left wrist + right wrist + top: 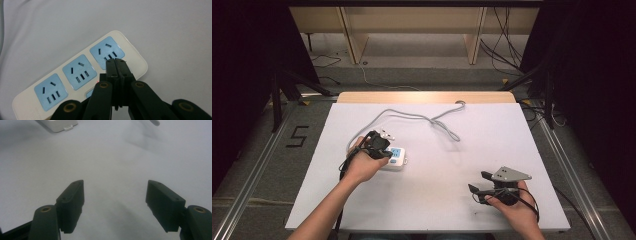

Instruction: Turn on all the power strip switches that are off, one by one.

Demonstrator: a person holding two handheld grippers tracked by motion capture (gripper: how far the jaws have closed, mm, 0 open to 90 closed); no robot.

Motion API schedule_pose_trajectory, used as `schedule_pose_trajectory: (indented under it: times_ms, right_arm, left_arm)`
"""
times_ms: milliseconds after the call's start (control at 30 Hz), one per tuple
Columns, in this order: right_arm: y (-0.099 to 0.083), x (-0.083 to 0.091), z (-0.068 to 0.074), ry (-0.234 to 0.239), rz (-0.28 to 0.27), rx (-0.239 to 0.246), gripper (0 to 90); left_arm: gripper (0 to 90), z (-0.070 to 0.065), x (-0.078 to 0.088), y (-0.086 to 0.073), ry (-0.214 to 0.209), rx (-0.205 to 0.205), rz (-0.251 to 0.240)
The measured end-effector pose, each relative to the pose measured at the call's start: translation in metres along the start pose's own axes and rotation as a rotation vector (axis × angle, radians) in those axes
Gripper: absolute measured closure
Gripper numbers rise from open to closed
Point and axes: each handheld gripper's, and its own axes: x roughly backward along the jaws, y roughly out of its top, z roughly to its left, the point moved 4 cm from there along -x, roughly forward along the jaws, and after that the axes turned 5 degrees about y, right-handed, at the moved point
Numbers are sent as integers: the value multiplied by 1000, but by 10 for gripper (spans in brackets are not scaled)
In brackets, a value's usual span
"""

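Tabletop (432,200): white sheet, wooden strip along the far edge.
Grey cable (422,117): loops across the far half toward the power strip.
Power strip (80,75): cream, three blue sockets, left of centre under the left gripper.
Left gripper (116,61): fingers pressed together, empty, tips over the end socket.
Right gripper (115,195): fingers wide apart, empty, above bare tabletop near the right front.

A cream power strip (75,75) with three blue sockets lies flat on the bench's left half, its grey cord (422,117) looping away.
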Motion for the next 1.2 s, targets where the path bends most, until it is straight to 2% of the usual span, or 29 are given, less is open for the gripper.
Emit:
schedule_pose_trajectory:
  times_ms: [433,1200]
  right_arm:
    - [0,0,0,0,-1,1,321]
    - [0,0,0,0,0,0,321]
  left_arm:
    - [898,-7,-4,5,-9,-15,10]
    - [898,-10,-15,6,-17,-24,44]
